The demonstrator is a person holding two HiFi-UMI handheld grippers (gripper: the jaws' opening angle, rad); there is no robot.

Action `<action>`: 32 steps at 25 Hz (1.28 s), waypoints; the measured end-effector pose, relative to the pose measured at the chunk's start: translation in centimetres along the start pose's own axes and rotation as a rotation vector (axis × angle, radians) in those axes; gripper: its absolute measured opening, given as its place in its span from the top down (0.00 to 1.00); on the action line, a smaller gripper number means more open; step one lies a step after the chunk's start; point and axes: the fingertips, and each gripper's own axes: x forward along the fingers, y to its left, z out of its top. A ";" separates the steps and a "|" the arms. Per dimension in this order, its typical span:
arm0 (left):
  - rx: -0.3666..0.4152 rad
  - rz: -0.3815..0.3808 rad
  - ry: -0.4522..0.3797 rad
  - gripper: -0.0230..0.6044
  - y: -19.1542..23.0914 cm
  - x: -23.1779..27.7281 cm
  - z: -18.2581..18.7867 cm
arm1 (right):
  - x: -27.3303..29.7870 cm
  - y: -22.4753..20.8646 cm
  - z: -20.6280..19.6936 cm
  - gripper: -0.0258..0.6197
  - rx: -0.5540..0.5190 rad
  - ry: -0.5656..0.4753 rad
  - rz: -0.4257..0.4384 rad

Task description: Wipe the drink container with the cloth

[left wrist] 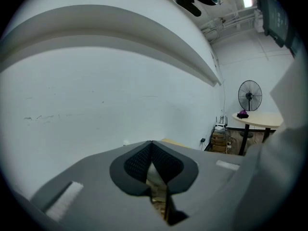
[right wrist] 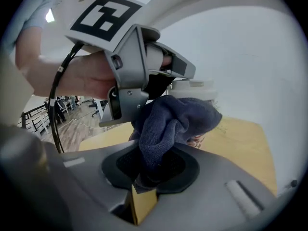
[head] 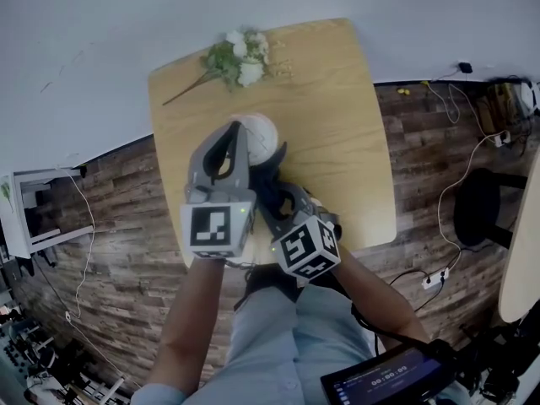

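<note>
The white drink container (head: 261,135) is held over the wooden table (head: 337,108). My left gripper (head: 239,130) is shut on it at its left side, tilted up toward the wall. In the left gripper view the pads (left wrist: 139,160) meet at the tips (left wrist: 152,150), with only a white sliver showing between them. My right gripper (head: 277,178) is shut on a dark blue cloth (right wrist: 175,121), which bunches up from its jaws (right wrist: 149,170) and presses against the container (right wrist: 195,86) just under the left gripper (right wrist: 180,67). The cloth hides most of the container.
A bunch of white flowers (head: 239,57) lies at the table's far edge. A dark chair (head: 479,211) and cables stand on the wood floor to the right. A tablet (head: 384,380) sits near my lap. A fan (left wrist: 250,95) and round table (left wrist: 257,119) are farther off.
</note>
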 end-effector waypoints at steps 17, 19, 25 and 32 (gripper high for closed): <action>-0.030 -0.009 0.027 0.94 -0.2 0.0 0.2 | 1.6 -1.7 3.2 0.86 -0.034 -0.157 -0.008; -0.027 -0.012 0.031 0.94 -0.2 0.1 0.2 | 2.0 -2.0 2.7 0.86 -0.006 -0.149 -0.004; -0.026 -0.012 0.036 0.94 -0.2 0.2 0.1 | 4.0 -2.9 -0.1 0.86 0.096 -0.097 0.017; -0.027 -0.021 0.039 0.94 -0.3 0.3 0.1 | 6.1 -4.1 -3.3 0.86 0.178 -0.021 0.017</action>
